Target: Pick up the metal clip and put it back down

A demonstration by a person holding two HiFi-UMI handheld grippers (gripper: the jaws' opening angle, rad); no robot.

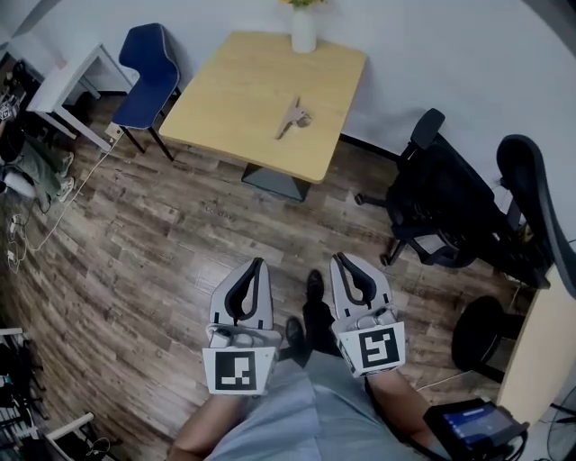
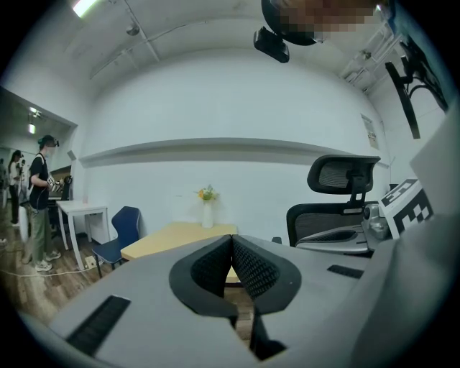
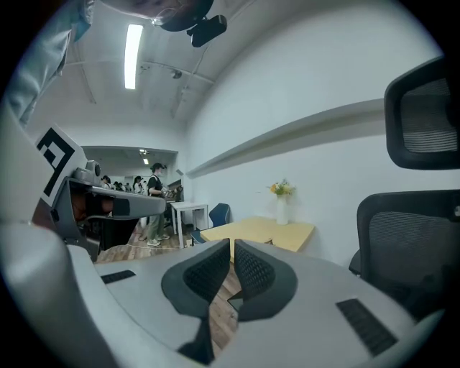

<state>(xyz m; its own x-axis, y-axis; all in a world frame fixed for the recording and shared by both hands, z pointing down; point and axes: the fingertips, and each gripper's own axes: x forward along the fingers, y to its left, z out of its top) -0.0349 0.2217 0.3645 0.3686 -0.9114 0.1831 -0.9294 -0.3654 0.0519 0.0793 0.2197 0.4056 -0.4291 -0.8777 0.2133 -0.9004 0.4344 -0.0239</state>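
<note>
The metal clip (image 1: 292,117) lies on the light wooden table (image 1: 243,108), near its right middle, far from both grippers. I hold the left gripper (image 1: 258,265) and the right gripper (image 1: 341,260) low in front of my body, over the wood floor, both pointing toward the table. The black pads of each meet at the tips with nothing between them. In the left gripper view the table (image 2: 180,236) shows beyond the left gripper (image 2: 231,238). The right gripper (image 3: 231,243) also faces the table (image 3: 259,231). The clip is too small to make out in either gripper view.
A white vase with flowers (image 1: 303,27) stands at the table's far edge. A blue chair (image 1: 148,76) and a white desk (image 1: 67,85) are at the left. Black office chairs (image 1: 441,198) crowd the right. People stand far off (image 3: 154,205).
</note>
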